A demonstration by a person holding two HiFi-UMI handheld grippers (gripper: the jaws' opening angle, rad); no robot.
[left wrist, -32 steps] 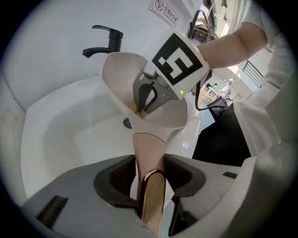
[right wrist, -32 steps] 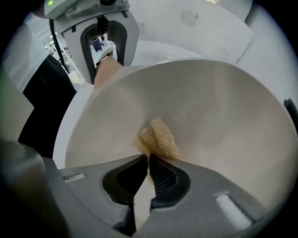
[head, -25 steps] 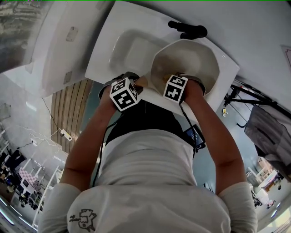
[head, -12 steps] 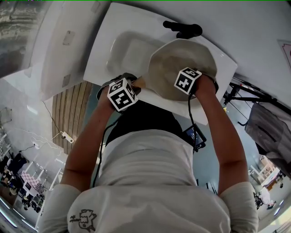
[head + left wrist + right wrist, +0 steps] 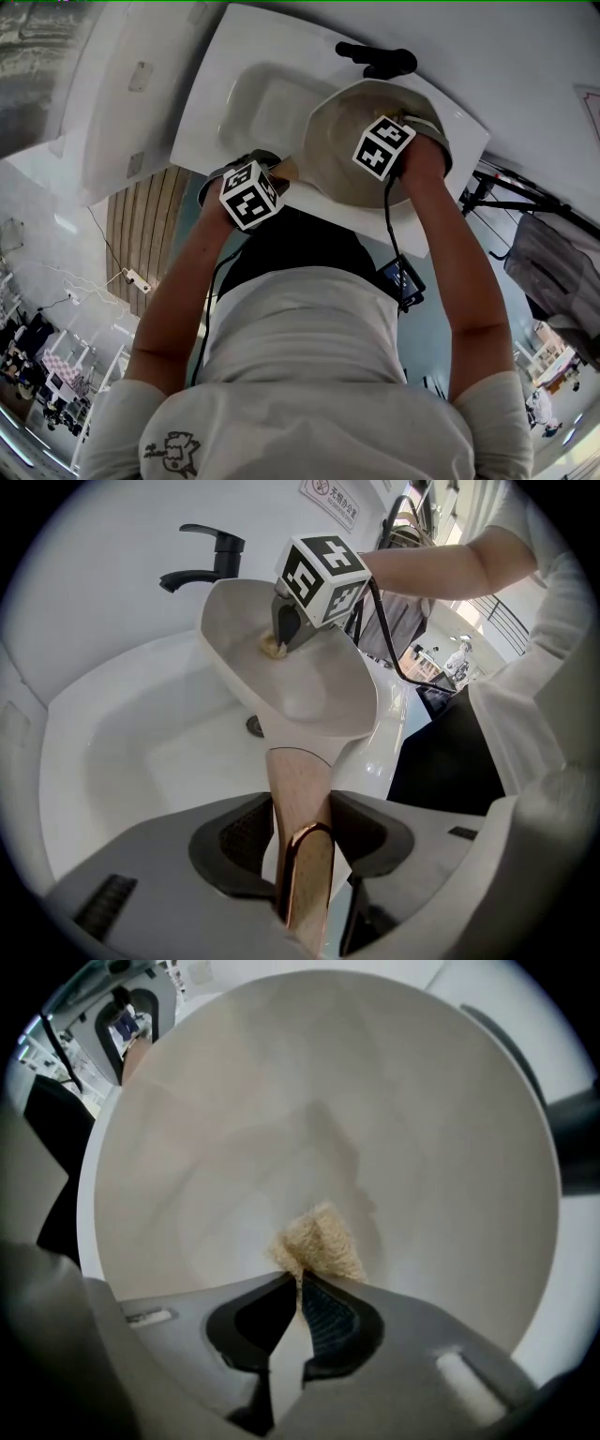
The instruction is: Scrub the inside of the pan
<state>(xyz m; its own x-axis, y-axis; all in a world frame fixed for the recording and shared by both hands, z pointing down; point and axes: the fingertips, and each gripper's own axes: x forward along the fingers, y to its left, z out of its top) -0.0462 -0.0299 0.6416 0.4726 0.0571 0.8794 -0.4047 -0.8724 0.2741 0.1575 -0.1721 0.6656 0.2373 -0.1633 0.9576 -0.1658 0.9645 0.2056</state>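
Note:
A pale cream pan (image 5: 339, 141) is tilted over the white sink. My left gripper (image 5: 298, 832) is shut on the pan's wooden handle (image 5: 298, 785), which runs up between the pads to the bowl (image 5: 314, 682). In the head view that gripper (image 5: 265, 176) sits at the pan's near rim. My right gripper (image 5: 298, 1279) is shut on a tan scrub pad (image 5: 321, 1241), whose free end presses against the inside of the pan (image 5: 281, 1119). From the left gripper view the right gripper (image 5: 281, 637) reaches down into the bowl, with the pad (image 5: 271, 648) against the far inner wall.
A black faucet (image 5: 380, 59) stands behind the pan at the sink's back edge, also seen as a black faucet (image 5: 211, 560) from the left. The white basin (image 5: 141, 733) with its drain (image 5: 253, 726) lies under the pan. A cable hangs from my right gripper.
My right gripper has slid with the scrub pad from the pan's near side across to its far right side. The left gripper and the pan have stayed put.

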